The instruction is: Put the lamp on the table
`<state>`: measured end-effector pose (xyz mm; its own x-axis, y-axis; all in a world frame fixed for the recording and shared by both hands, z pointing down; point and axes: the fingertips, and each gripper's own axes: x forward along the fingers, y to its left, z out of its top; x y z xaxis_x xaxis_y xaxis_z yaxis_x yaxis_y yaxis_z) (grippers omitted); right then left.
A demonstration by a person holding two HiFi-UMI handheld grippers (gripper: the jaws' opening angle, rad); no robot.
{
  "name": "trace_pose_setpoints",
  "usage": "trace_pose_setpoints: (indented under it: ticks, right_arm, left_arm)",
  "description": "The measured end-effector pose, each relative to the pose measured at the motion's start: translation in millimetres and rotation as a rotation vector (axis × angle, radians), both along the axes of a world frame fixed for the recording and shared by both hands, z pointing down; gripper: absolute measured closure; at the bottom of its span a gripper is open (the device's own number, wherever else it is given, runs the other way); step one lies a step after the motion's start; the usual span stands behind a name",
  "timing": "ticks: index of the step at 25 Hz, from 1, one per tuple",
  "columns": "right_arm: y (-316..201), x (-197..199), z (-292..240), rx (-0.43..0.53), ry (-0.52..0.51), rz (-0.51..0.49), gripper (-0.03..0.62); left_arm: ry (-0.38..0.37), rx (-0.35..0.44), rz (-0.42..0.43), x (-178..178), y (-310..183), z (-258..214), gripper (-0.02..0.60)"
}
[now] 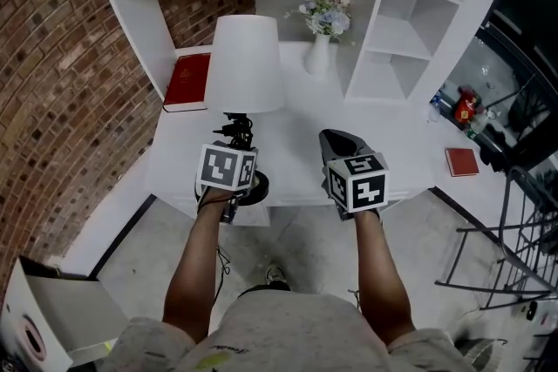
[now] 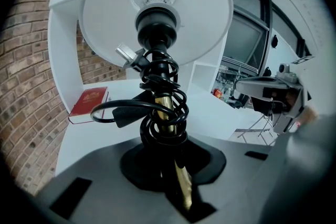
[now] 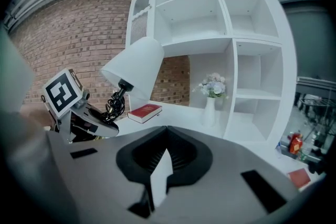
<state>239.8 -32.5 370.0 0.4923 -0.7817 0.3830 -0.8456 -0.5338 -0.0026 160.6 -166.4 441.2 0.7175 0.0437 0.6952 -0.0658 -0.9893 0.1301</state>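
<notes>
The left gripper (image 2: 176,178) is clamped on the brass stem (image 2: 165,108) of the lamp (image 1: 246,65), low down, just above its black base (image 1: 256,187). A black cord (image 2: 157,78) is wound in loops round that stem, its plug sticking out to the left. The lamp's white shade (image 2: 157,23) rises beyond the jaws and, in the right gripper view, leans toward the shelves. Seen from the head view, the base is over the front edge of the white table (image 1: 401,144); whether it rests there cannot be made out.

Beside it, the right gripper (image 3: 159,178) hovers over the same front edge with its jaws slightly apart, a thin pale slit between them and nothing held. The person's bare forearms (image 1: 196,274) reach forward to both tools.

Farther back on the table, a red book (image 1: 187,83) lies flat at the left, near the brick wall (image 1: 52,100). A white vase (image 1: 319,55) of pale flowers stands behind the shade, at the foot of the white shelf unit (image 1: 410,22). A second red book (image 1: 462,161) lies on the right, off the table.
</notes>
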Motion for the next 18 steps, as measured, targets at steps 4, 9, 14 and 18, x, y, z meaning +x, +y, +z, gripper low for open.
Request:
trace_pose_setpoints:
  ticks: [4,9,14,18]
  right_arm:
    - [-13,5,2,-0.01,0.0,0.014,0.591]
    - [-28,12,3,-0.019,0.005,0.027,0.591]
    - [-41,18,5,-0.039,0.011,0.024,0.591]
    - [-48,22,10,-0.05,0.005,0.022,0.591]
  left_arm:
    - [0.0,-0.002,0.019,8,-13,3,0.518]
    - [0.003,-0.011,0.037,18,-28,6,0.518]
    - [0.006,-0.02,0.04,28,-41,10,0.518]
    - [0.005,-0.029,0.04,34,-48,15,0.518]
